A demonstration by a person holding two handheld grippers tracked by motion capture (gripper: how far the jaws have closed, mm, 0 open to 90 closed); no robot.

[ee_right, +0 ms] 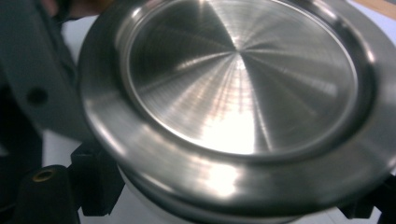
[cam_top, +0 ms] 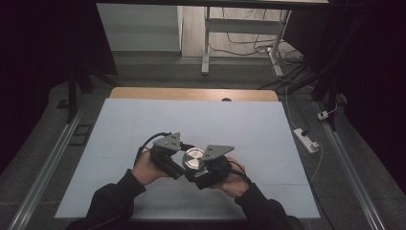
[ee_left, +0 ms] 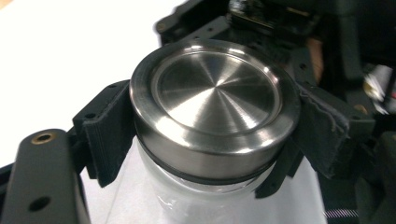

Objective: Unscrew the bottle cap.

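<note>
You are working over the large pale blue-white table sheet [cam_top: 143, 124], near its front edge, and the clear glass jar with the round brushed-steel lid [cam_top: 193, 158] is sitting between your two hands there.

The glass body [ee_left: 196, 200] is stiff, smooth and probably breakable, and it looks fairly heavy for its size, so it is likely to be slipping if squeezed lightly and cracking if knocked.

Your right gripper [cam_top: 203, 176] is closed low on the jar body under the lid, steadying it.

Your left gripper [cam_top: 179, 165] is closed on the steel lid's rim [ee_left: 215, 154], its padded jaws pressing the sides just above the black seal ring [ee_left: 210, 179].

That rim is the better hold: rigid metal, though polished and slick, so you are needing firm, even pressure before twisting.
</note>
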